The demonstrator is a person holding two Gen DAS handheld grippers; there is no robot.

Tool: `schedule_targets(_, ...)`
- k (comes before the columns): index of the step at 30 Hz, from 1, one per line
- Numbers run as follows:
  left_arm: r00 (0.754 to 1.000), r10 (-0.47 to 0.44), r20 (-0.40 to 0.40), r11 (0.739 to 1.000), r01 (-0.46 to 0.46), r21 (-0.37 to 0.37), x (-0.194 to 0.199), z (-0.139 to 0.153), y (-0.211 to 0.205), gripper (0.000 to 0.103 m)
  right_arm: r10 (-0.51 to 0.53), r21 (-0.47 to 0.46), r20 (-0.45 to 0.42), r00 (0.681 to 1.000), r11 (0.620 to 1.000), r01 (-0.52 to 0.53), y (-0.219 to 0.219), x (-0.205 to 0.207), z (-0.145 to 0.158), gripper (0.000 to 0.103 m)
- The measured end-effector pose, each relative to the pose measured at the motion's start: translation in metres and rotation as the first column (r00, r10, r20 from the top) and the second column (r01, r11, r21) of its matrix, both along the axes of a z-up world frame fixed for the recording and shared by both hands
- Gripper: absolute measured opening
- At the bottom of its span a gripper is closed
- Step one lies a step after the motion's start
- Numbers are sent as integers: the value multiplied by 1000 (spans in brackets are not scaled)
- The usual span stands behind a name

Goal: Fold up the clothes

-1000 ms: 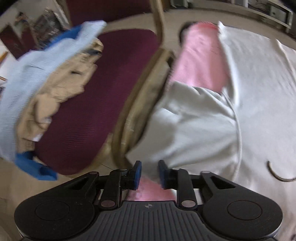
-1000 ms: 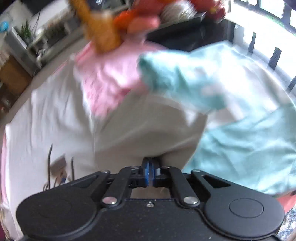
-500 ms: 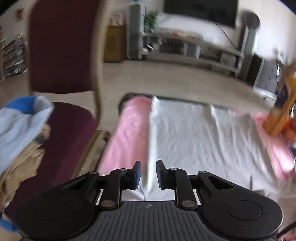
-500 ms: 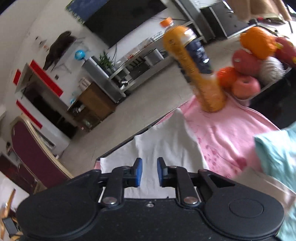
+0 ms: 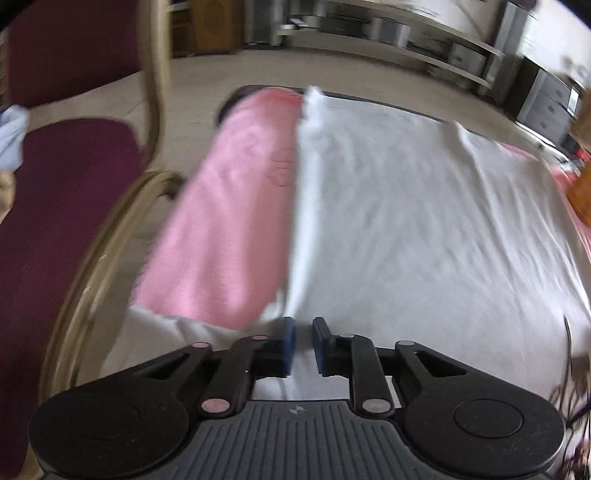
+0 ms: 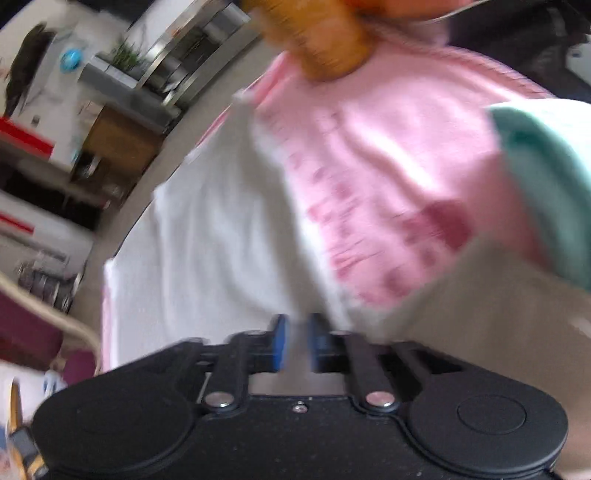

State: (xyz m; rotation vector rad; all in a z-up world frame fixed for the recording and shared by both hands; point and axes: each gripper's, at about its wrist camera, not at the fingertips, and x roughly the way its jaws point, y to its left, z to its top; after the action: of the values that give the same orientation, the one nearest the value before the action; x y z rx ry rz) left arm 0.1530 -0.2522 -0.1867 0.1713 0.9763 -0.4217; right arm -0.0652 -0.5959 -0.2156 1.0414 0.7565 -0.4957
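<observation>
White top (image 5: 424, 221) lies spread flat, fills centre + right of my left-wrist view. It sits on a pink cloth (image 5: 229, 221) that shows as a long strip along its left edge. In the right-wrist view the same white top takes the centre-left of the frame. The pink there carries a darker printed pattern and runs to the upper right.

My left claw (image 5: 303, 343) is at bottom centre, right at the near-left corner of the white top, where its edge meets the pink strip. It's released: blue pads a narrow gap apart and just been closing in. White fabric shows thru the gap, no pinch visible.

My right claw (image 6: 297, 341) is at bottom centre of its own view, over the near edge of the white top. Frame is v. blurred, but pads show apart w/ pale fabric in the gap. It's been closing too, and I see no grip on anything.

Other clothes: a teal garment (image 6: 546, 177) at the right edge, and a beige-grey one (image 6: 498, 314) lower right, just beside the claw.

Further out there's an orange bottle (image 6: 325, 40) at top centre, standing on the pink. A maroon chair (image 5: 62, 192) w/ a gold frame fills the left of the left-wrist view, w/ a bit of light-blue fabric (image 5: 11, 125) on its seat at the far left edge. Low shelving (image 5: 406, 26) runs across the top.
</observation>
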Motion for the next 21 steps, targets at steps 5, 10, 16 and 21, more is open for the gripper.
schedule_targets(5,988,113,109,991,-120,59,-4,8,10,11,-169,-62,-9,986,984,168,-12,-30,7,2)
schedule_targets(10,982,107,157,994,-111,15,-15,23,16,15,-167,-89,93,982,980,176,-4,-39,21,6)
schedule_targets(16,993,47,111,999,-47,3,-1,20,-5,16,-107,-181,139,985,975,131,2,-23,36,7)
schedule_targets(21,988,-63,143,998,64,1,17,28,-55,16,-52,-143,210,976,986,83,-11,20,47,12)
